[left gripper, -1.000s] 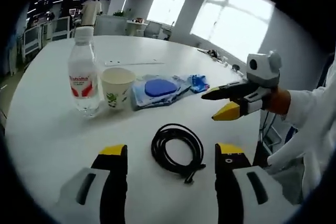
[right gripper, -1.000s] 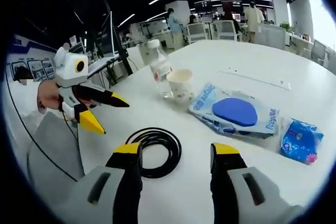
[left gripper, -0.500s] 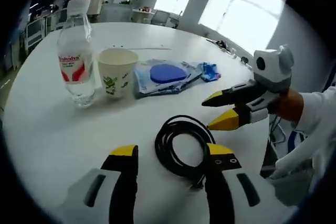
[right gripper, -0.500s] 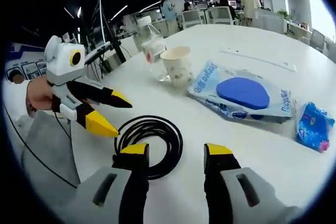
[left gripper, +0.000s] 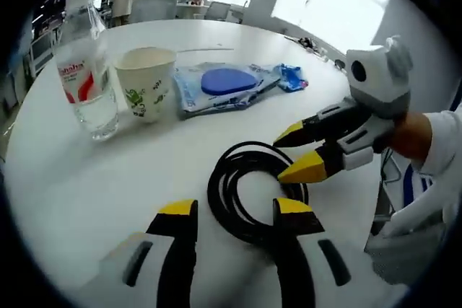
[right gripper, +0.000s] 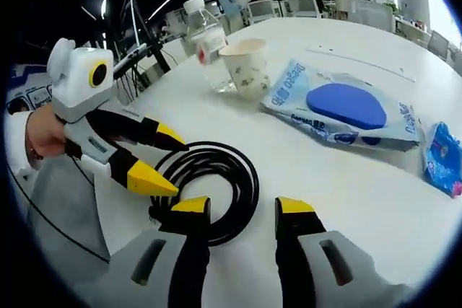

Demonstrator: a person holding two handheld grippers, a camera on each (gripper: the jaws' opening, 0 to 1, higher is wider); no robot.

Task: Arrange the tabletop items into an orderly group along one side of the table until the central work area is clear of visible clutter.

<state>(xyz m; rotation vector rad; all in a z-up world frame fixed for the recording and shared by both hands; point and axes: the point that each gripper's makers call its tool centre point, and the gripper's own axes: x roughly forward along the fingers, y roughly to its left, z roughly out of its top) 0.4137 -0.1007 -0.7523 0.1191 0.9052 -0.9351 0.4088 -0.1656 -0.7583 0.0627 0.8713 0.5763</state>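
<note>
Down near the front edge of the white counter [left gripper: 65, 178], a coil of black cable [left gripper: 249, 189] lies flat, with both tongs gathered at it. In the left gripper view, the left tongs [left gripper: 229, 211] have their yellow-tipped jaws parted, one tip over the inside of the coil and the other just outside its near left rim; they hold nothing. The right tongs [left gripper: 294, 152] come in from the right, jaws apart, the lower yellow tip lying over the coil's right side and the upper dark tip above it; whether they touch the cable cannot be told.

In the right gripper view, the right tongs [right gripper: 238, 205] likewise stand open, and the cable [right gripper: 216, 185] curls just ahead of the left jaw, while the left tongs [right gripper: 170, 165] reach in from the left with one tip over the coil's edge.

Farther back, a clear water bottle [left gripper: 83, 81] with a red-and-white label stands upright, and a paper cup [left gripper: 146, 81] stands just beside it. Beyond the cup lies a clear blue-printed packet [left gripper: 224, 86] holding a blue oval pad, and a small blue wrapper [left gripper: 290, 77] lies near the packet's far end. In the right gripper view, people stand among desks in the background.
</note>
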